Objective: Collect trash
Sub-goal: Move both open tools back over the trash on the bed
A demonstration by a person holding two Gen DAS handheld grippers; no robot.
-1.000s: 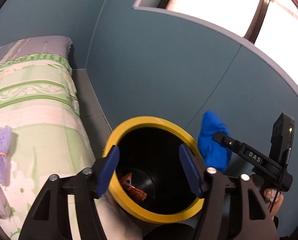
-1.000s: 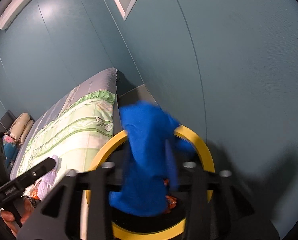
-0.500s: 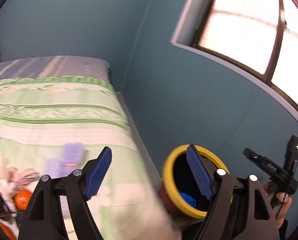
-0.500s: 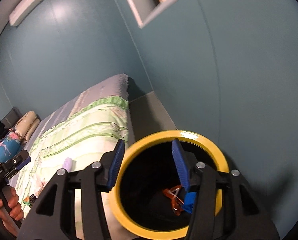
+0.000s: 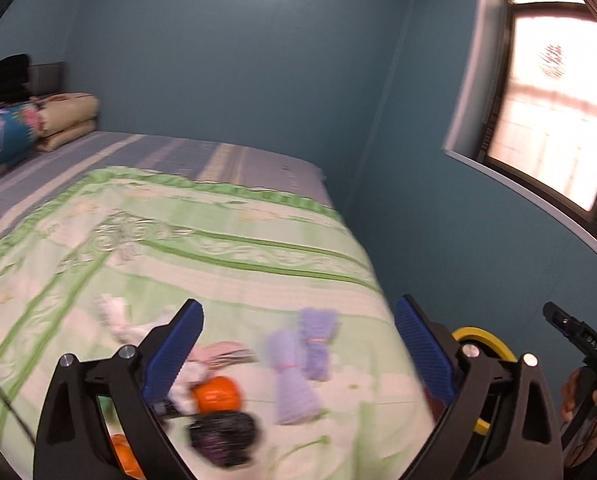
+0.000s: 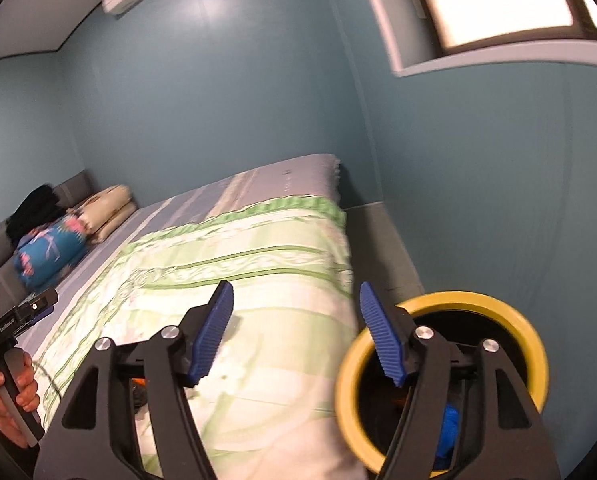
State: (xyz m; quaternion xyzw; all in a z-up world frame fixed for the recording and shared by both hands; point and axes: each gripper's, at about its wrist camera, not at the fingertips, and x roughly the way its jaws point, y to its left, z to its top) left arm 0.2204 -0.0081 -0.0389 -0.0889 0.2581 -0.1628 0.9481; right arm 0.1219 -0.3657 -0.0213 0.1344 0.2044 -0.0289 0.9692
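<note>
Left wrist view, my left gripper (image 5: 296, 354) fingers spread wide and empty over the bed (image 5: 226, 240), lilac bundles (image 5: 298, 364) lying between them, orange ball (image 5: 217, 393) by the left finger, right wrist view, my right gripper (image 6: 294, 332) fingers wide, empty, yellow-rimmed bin (image 6: 526, 344) behind the right finger, blue scrap (image 6: 447, 428) inside.

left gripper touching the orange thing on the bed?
Cannot tell. In the left wrist view the left hand-held gripper is open above the bed; its finger overlaps the orange item in the blurred image, so neither contact nor gap shows.
</note>
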